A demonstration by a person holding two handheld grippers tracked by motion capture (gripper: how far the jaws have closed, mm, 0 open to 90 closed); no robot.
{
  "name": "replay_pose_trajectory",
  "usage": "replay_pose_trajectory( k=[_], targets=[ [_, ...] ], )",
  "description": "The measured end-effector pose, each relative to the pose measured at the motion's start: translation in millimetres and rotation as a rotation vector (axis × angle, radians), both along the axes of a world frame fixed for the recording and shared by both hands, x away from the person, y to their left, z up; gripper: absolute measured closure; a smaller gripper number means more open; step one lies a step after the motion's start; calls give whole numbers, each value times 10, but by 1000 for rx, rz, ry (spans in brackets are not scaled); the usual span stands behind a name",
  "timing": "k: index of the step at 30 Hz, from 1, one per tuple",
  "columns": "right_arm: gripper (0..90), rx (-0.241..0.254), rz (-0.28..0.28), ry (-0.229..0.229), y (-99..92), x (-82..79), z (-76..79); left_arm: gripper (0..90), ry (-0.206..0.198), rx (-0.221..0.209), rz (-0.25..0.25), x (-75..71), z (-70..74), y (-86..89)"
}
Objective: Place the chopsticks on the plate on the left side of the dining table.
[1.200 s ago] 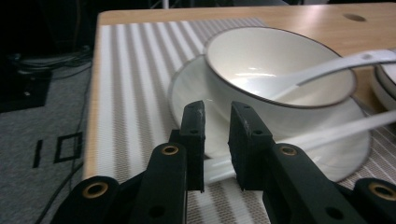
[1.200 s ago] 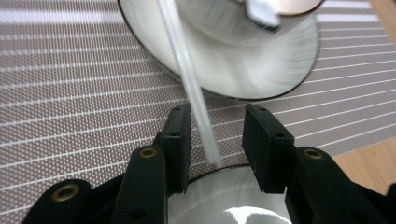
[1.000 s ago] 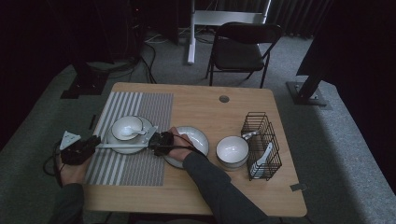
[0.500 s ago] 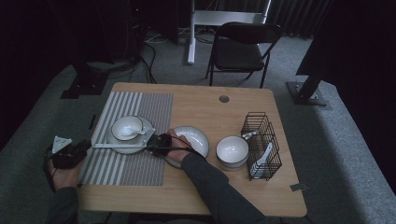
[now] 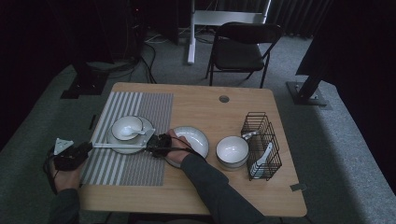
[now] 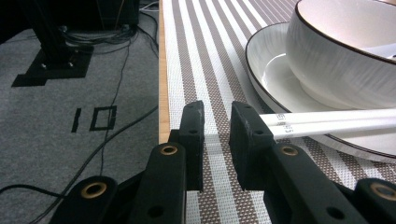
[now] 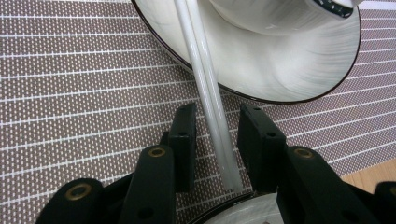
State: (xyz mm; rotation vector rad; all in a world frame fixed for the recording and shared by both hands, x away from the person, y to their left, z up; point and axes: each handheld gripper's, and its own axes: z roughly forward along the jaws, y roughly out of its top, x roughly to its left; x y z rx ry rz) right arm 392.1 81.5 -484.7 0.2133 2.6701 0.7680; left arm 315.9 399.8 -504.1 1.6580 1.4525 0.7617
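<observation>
In the right gripper view the right tongs (image 7: 215, 135) stand with a clear gap on either side of a pair of white chopsticks (image 7: 210, 107) that runs up between the jaws; the pads do not press on the sticks, and the jaws have just been opening after a short closing. The chopsticks lie on the striped placemat (image 7: 70, 93) with their far part resting across the rim of a white plate (image 7: 280, 70), and the near ends lie just inside the jaws. In the left gripper view the left tongs (image 6: 217, 135) stand partly parted with nothing between them but the placemat (image 6: 205, 56); the other ends of the chopsticks (image 6: 327, 123) touch or sit just beside the outer face of the right-hand jaw, and I cannot tell which. Behind them the plate (image 6: 275, 70) carries a white bowl (image 6: 345, 51). From the high view the left tongs (image 5: 86, 148) sit at the left edge of the desk (image 5: 196, 107), the right tongs (image 5: 156, 142) at the right edge of the placemat (image 5: 144, 107), with the chopsticks (image 5: 121, 145) stretched level between the two along the near rim of the plate (image 5: 114, 140). A spoon (image 5: 133, 128) lies in the bowl. Right of the hand lie an empty plate (image 5: 196, 137), a second bowl (image 5: 232, 150) and a black wire basket (image 5: 261, 140).
</observation>
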Motion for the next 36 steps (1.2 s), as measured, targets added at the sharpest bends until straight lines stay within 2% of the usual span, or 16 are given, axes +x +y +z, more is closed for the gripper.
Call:
replay_pose_trajectory(
  k=[6, 15, 25, 36],
  targets=[
    [657, 1, 3, 3, 0, -5, 1, 760, 9, 2, -5, 21, -19, -17],
    [634, 14, 8, -4, -12, -27, 37, 759, 2, -6, -3, 23, -18, -24],
    [604, 69, 18, -32, -113, -132, 191, 753, -12, -12, 6, -14, 13, 7],
    [591, 114, 8, -44, -269, -242, 290, 752, -17, -8, 7, -9, 46, -1]
  ],
)
